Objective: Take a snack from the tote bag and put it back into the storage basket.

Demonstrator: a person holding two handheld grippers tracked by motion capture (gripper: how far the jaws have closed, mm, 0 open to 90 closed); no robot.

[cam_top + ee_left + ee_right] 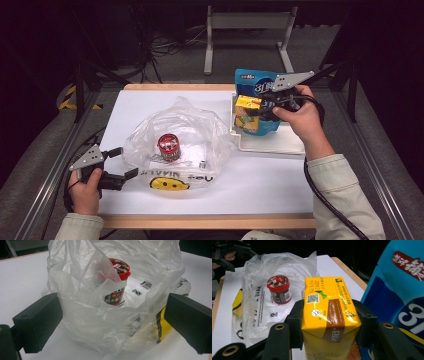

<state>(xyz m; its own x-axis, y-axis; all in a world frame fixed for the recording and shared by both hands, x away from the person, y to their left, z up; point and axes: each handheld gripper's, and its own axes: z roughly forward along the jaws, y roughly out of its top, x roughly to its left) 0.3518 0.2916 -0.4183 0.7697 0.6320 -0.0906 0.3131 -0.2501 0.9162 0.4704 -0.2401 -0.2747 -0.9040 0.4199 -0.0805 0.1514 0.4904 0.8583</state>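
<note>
- A yellow drink carton (pixel 328 315) sits clamped between the right gripper (pixel 261 111)'s jaws above the white tray (pixel 270 144), at about two o'clock on the table (pixel 260 180), upright, its long axis vertical, gable top up.
- Judged step: carrying it toward the clear plastic bag (pixel 175 135); next comes lowering it through the mouth beside the red-lidded cup (pixel 168 145).
- The left gripper (pixel 120 165), at eight o'clock, stands open around the bag's edge.
- A blue snack pouch (pixel 255 82) stands behind.
</note>
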